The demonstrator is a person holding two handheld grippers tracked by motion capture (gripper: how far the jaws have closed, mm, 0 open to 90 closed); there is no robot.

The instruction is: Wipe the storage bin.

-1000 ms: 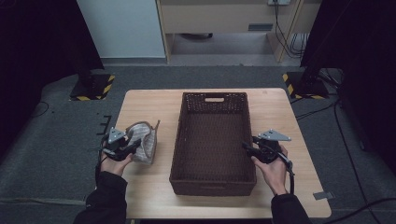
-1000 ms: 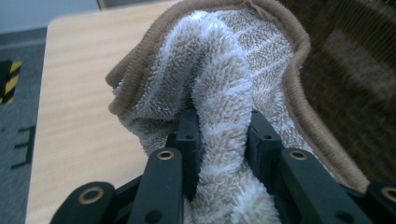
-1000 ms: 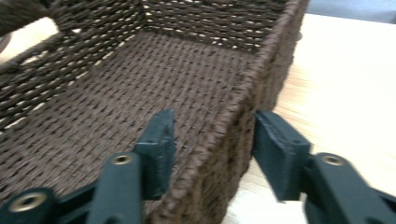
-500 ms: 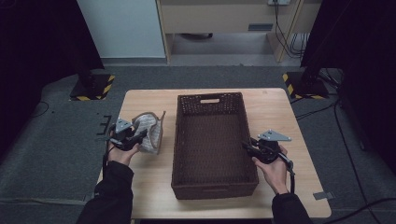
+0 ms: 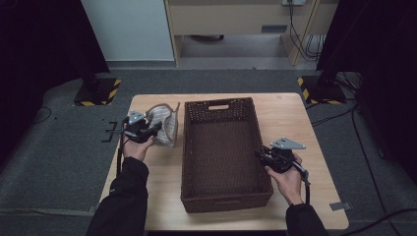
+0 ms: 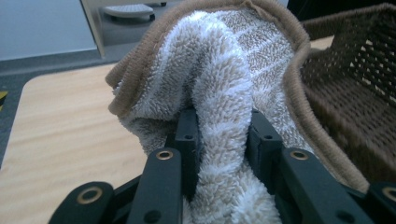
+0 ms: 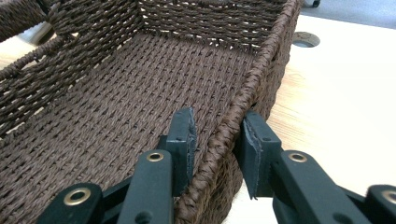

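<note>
Left gripper is clamped on a fold of the striped towel, carried just left of the basket's left wall, near its far end; the bulk of the towel sits ahead of the jaws, basket to its right. Right gripper straddles the basket's right rim: its jaws have just been closing, one jaw inside the wall and one outside, and the pads look to be just meeting the weave. The key relation: the basket's long axis runs away from the person, and the opening lies directly right of the towel. The left hand is much the nearer, so I'd expect a short move sideways over the rim. The basket sits mid-worktop.
</note>
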